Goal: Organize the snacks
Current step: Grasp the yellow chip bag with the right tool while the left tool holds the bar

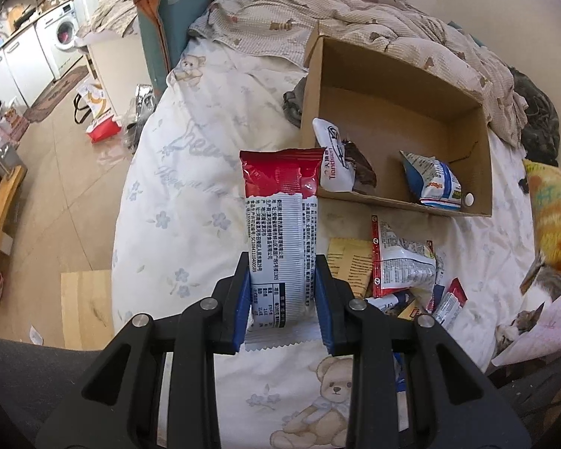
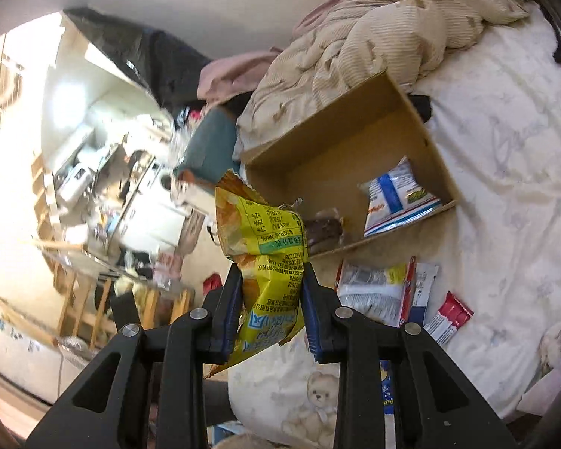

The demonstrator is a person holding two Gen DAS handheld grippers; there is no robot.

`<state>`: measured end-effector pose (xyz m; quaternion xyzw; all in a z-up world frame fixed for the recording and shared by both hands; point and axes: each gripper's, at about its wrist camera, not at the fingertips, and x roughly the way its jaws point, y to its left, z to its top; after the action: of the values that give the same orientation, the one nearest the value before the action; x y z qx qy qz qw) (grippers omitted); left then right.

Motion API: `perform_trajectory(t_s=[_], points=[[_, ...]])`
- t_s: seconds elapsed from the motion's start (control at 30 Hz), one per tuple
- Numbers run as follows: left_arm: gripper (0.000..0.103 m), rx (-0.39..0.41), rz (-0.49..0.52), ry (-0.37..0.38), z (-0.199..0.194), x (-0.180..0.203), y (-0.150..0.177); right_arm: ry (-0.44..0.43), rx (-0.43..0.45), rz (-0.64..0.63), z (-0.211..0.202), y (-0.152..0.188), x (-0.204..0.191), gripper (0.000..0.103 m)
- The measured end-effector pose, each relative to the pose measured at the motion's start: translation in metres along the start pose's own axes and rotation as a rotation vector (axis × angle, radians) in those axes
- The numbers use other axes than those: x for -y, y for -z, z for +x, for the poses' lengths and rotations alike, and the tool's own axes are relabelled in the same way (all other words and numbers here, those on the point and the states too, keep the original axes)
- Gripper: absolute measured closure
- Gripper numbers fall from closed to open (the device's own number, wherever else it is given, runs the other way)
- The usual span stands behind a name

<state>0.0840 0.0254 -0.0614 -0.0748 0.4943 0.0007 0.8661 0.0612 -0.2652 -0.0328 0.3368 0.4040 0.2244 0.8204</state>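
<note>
Left wrist view: the left gripper jaws clamp a glossy red-and-white snack packet above the bed, beside the open cardboard box. Right wrist view: the right gripper jaws pinch a crinkled yellow foil bag, held short of the box.

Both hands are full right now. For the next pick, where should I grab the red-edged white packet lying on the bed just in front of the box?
Grip the red-edged white packet at its flat sealed red side strip, coming from above with the pads across the strip. The middle looks puffed and may slip, and other wrappers crowd its lower end, so the end nearer the cardboard box seems freest.
</note>
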Motion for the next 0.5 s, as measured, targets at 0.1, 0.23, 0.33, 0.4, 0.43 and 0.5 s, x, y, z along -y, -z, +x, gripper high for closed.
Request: perform_trajectory(t_s=[0.1,0.23,0.33,0.4,0.43,0.5], points=[[0.076,0.01,0.009,0.001,-0.002,0.002,-0.001,0.005,0.011,0.008,-0.007,-0.006,0.004,0.072],[0.076,0.021,0.022,0.015,-0.008,0.006,-0.007,0.02,0.031,0.009,-0.011,-0.014,0.006,0.072],[0.076,0.04,0.037,0.038,-0.017,0.011,-0.019,0.022,0.053,0.021,-0.014,-0.022,0.009,0.072],[0.076,0.054,0.049,0.057,-0.022,0.016,-0.032,0.036,0.079,0.016,-0.015,-0.032,0.01,0.072],[0.076,0.058,0.056,0.066,-0.024,0.018,-0.037,0.036,0.086,0.023,-0.015,-0.036,0.01,0.072],[0.076,0.07,0.075,0.075,-0.026,0.022,-0.049,0.032,0.097,0.037,-0.013,-0.043,0.013,0.072]])
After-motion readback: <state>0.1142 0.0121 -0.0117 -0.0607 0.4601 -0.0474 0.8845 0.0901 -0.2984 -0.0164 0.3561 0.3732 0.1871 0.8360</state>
